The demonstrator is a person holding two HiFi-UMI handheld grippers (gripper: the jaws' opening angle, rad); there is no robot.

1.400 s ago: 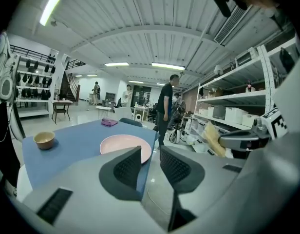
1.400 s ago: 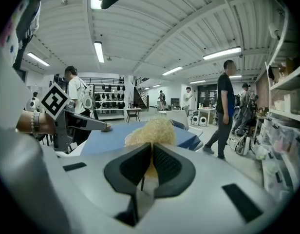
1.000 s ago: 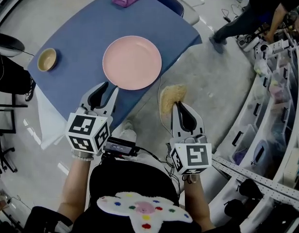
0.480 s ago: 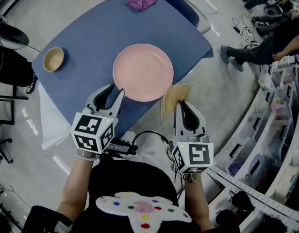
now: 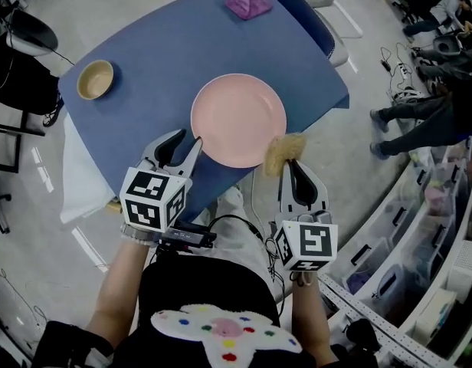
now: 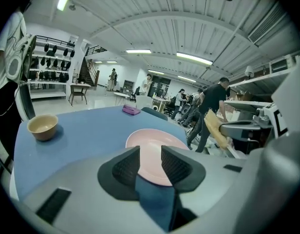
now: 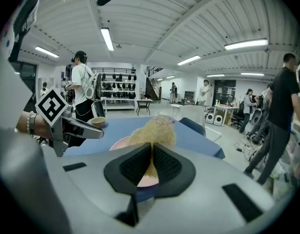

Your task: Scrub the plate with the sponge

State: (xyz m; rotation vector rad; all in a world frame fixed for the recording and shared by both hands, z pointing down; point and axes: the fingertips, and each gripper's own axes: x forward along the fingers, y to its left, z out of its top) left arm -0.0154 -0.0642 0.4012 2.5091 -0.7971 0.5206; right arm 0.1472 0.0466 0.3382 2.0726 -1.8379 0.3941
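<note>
Plate (image 5: 238, 119), pink and round, lies flat on the blue-covered table (image 5: 159, 52), close to its near edge. Just beside the plate's near right rim is the sponge (image 5: 284, 153), a tan, fibrous pad; whether it touches the rim cannot be told. The right gripper (image 5: 286, 167) has its jaws pressed together on the sponge. In the right gripper view the sponge (image 7: 152, 129) sticks up past the jaw tips of the right gripper (image 7: 152, 152) and hides part of the plate (image 7: 120, 143) beyond it. The left gripper (image 5: 188, 139) hovers at the plate's near left rim. Its jaws stand a narrow gap apart with nothing between them. In the left gripper view the plate (image 6: 155, 139) shows through the gap in the left gripper (image 6: 150, 156), and the sponge (image 6: 215, 128) shows off to the right. At the table's far left sits a small tan bowl (image 5: 96, 80), well apart from the plate. A crumpled purple cloth (image 5: 248, 3) lies at the far edge, and a dark blue chair (image 5: 313, 14) stands just beyond the far right corner.
</note>
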